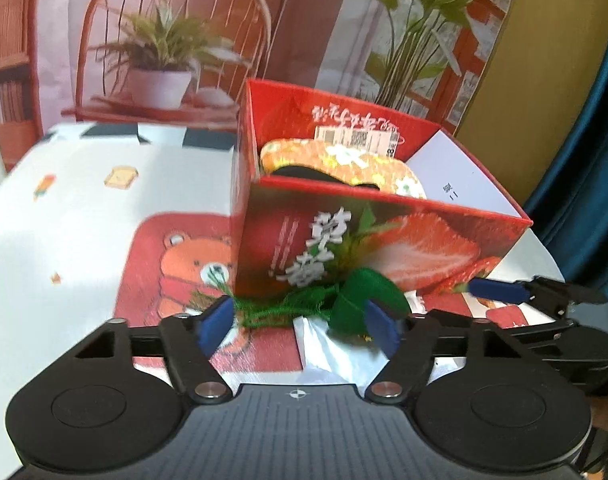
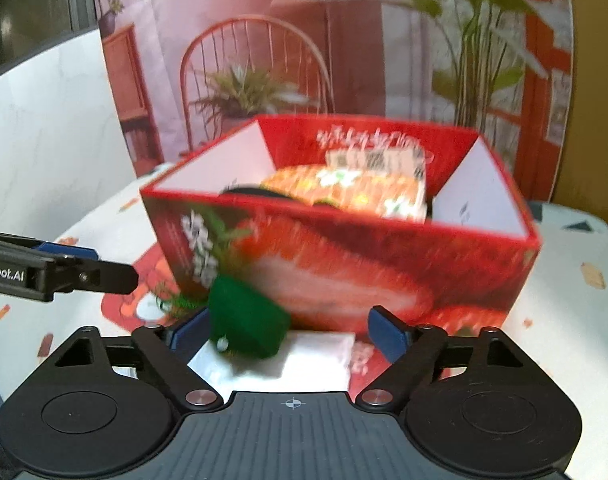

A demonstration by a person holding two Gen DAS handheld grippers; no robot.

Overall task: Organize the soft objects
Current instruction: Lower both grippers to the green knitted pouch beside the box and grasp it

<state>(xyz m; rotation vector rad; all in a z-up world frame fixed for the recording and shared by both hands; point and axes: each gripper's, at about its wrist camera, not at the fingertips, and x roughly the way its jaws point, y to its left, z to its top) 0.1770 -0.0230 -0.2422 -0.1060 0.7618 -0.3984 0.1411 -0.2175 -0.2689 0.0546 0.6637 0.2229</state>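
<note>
Both grippers, left (image 1: pixel 299 322) and right (image 2: pixel 289 334), straddle the green knitted piece (image 2: pixel 243 330) half-open, gripping nothing; closing off-centre may snag only yarn.

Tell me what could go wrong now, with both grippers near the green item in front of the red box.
1. The green knitted item lies between the open left gripper, with loose yarn near one finger; it might snag.
2. The right gripper closes in too, so they may collide.
3. The red cardboard strawberry box stands close behind; a finger could push it.

Both tongs, left (image 1: pixel 299 320) and right (image 2: pixel 289 334), point downward side by side, jaws apart.
</note>
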